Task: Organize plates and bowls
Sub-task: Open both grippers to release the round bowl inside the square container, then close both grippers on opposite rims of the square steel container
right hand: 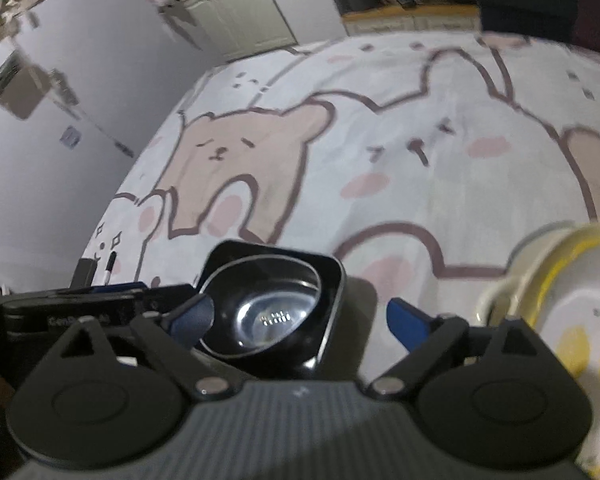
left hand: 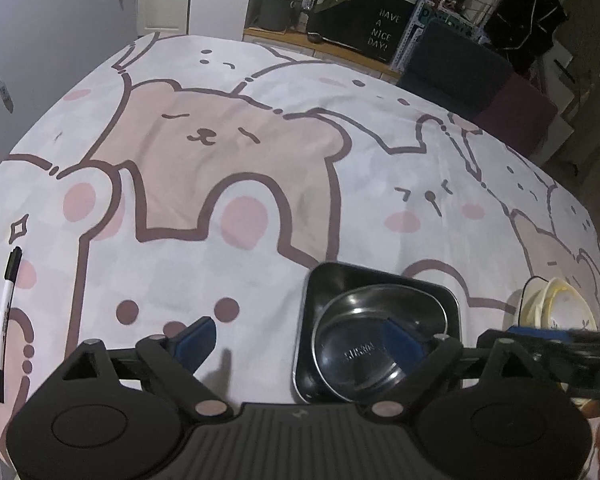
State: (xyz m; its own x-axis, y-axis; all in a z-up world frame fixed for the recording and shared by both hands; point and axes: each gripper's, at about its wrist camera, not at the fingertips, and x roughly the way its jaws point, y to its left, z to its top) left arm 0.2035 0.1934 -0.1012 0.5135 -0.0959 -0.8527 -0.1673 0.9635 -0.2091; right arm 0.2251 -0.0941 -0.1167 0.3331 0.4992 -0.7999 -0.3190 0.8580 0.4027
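Note:
A steel bowl [left hand: 374, 336] sits inside a black square dish [left hand: 324, 280] on the bear-print cloth. My left gripper [left hand: 300, 340] is open, its right finger [left hand: 404, 340] over the bowl and its left finger [left hand: 196, 340] over the cloth. A stack of cream bowls with yellow rims [left hand: 556, 304] stands to the right. In the right wrist view the same steel bowl [right hand: 264, 312] in the black dish [right hand: 332, 276] lies between my open right gripper's [right hand: 300, 316] fingers, nearer the left one. The cream bowls [right hand: 572, 288] are at the right edge.
A black-and-white marker [left hand: 6, 320] lies on the cloth at the far left. The cloth [left hand: 228, 184] covers a wide table. A dark chair [left hand: 460, 64] and shelves stand beyond the far edge. The left gripper's body [right hand: 80, 312] shows at left in the right wrist view.

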